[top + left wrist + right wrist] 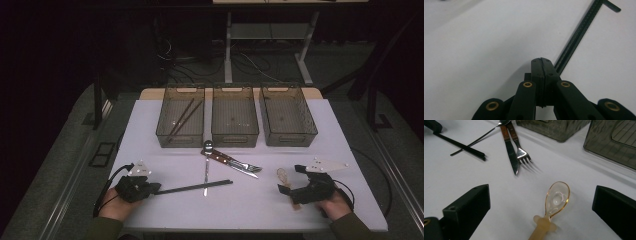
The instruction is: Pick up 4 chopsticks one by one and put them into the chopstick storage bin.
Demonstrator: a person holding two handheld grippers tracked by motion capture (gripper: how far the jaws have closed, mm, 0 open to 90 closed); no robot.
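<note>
- Chopstick (195, 187) slip risk: lying flat on table (250, 212), near end right at tip of L gripper (155, 188). Jaws pressed fully together; can't tell if stick is pinched or just beside the pads. If only grazed, would likely roll off or stay behind on lifting.
- If gripped at extreme end: long lever, so could droop/swing and miss left bin (162, 120), where other chopsticks already sit.
- Far end crosses metal spoon (205, 172): dragging instead of lifting could snag it and shove it into knife (227, 160) & fork (247, 166) just beyond.
- Clear spoon (556, 197) btwn jaws of R gripper (541, 205), which stand wide apart, nothing touching. Smooth, low, curved bowl: closing across it could squirt it out sideways; pads too high would close over it w/o catching.
- Handle nearest cam looks thicker; prob. safer bite there.
</note>
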